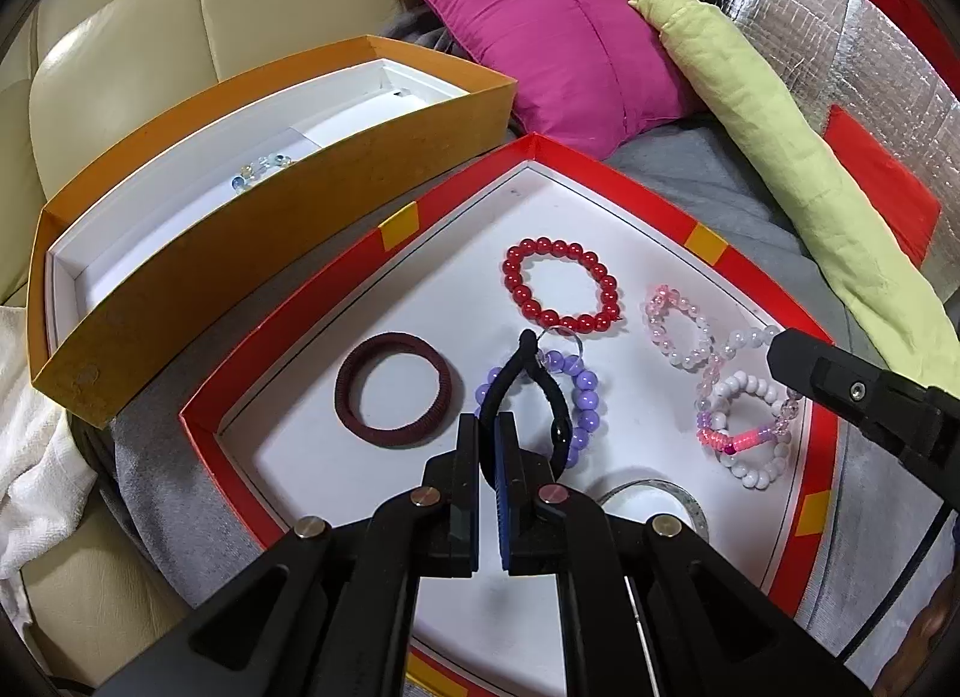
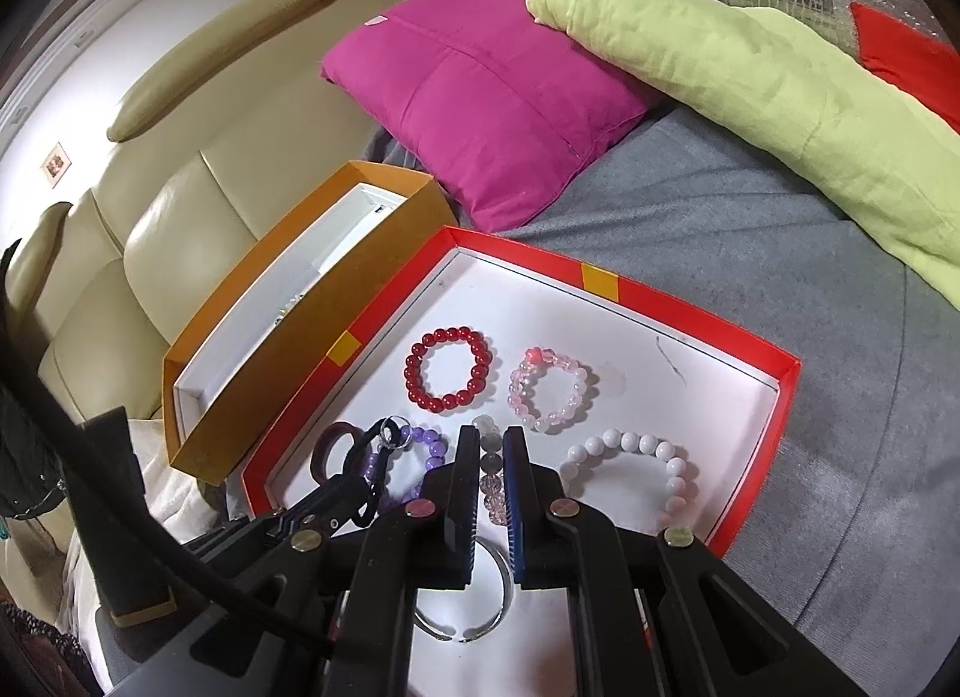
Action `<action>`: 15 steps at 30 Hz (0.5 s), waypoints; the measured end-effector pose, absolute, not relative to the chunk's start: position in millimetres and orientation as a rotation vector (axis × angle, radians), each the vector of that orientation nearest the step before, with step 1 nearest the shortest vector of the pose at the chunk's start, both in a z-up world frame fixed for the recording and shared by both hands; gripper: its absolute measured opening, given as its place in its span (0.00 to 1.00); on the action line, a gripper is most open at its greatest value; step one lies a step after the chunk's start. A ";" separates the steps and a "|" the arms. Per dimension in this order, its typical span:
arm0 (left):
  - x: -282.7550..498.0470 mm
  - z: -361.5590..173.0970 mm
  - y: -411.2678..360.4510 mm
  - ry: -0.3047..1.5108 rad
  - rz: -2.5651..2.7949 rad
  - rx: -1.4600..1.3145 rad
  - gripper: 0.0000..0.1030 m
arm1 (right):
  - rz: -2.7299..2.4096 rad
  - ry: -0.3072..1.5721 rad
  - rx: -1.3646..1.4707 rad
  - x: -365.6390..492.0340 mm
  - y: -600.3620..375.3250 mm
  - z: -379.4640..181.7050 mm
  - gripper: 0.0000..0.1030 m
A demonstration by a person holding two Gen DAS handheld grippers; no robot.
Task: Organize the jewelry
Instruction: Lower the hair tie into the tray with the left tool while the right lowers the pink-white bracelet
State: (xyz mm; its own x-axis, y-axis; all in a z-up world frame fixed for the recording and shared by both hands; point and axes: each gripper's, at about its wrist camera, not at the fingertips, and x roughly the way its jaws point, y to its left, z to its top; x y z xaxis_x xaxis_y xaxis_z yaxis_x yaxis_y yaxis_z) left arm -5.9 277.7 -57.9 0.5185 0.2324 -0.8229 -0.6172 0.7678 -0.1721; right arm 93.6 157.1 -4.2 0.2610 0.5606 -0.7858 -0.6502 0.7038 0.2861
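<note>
My left gripper (image 1: 489, 427) is shut on a black hair tie (image 1: 522, 391) and holds it above the red tray (image 1: 702, 241), over a purple bead bracelet (image 1: 579, 397). A maroon hair band (image 1: 393, 388), a red bead bracelet (image 1: 561, 286), a pink bead bracelet (image 1: 675, 325) and a white bead bracelet (image 1: 753, 433) lie in the tray. My right gripper (image 2: 487, 445) hovers over the tray's near side, fingers a little apart, with a clear bead strand (image 2: 492, 481) seen between them. It grips nothing I can see. A silver bangle (image 2: 474, 595) lies under it.
An orange box (image 1: 270, 253) with a white lining stands left of the tray and holds a pale bead bracelet (image 1: 261, 169). A magenta cushion (image 2: 480, 97) and a green cloth (image 2: 750, 85) lie behind on the grey blanket. A beige sofa is on the left.
</note>
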 end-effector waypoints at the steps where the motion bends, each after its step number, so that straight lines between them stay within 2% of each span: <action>1: -5.5 -58.4 278.5 0.891 0.535 -0.485 0.05 | 0.821 1.018 -0.103 94.4 157.5 -4.7 0.08; 15: -2.8 -63.2 282.3 0.917 0.556 -0.493 0.05 | 0.768 1.077 -0.131 115.3 157.6 -31.6 0.08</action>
